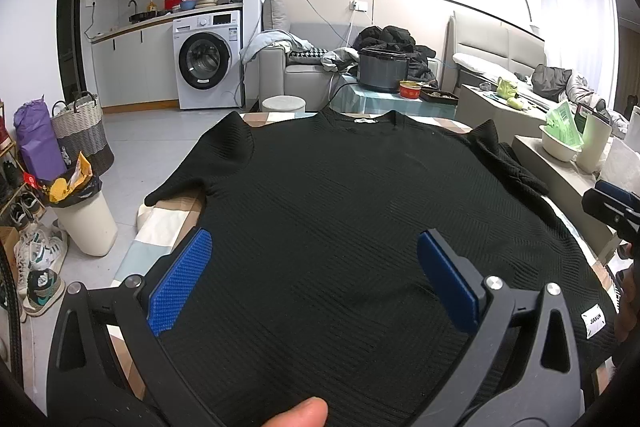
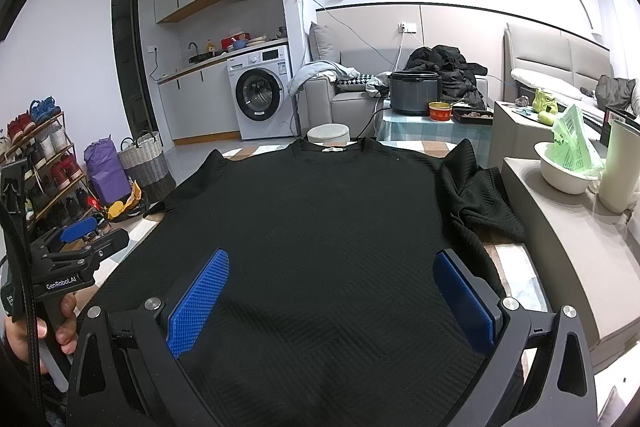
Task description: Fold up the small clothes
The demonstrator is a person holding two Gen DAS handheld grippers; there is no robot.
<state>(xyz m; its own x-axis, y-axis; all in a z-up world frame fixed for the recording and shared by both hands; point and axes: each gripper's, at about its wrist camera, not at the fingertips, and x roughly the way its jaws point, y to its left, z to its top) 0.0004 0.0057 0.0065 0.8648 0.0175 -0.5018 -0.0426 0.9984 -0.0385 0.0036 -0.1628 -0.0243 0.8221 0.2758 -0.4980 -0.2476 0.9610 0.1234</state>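
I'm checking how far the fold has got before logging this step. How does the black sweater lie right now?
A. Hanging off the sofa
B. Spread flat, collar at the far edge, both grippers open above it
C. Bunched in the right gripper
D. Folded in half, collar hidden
B: the black sweater lies spread on the table, collar far; left gripper and right gripper hold nothing.

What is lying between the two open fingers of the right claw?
Only the black sweater, spread flat. In the right wrist view, the right claw hovers open over its lower part, with nothing else between the fingers.
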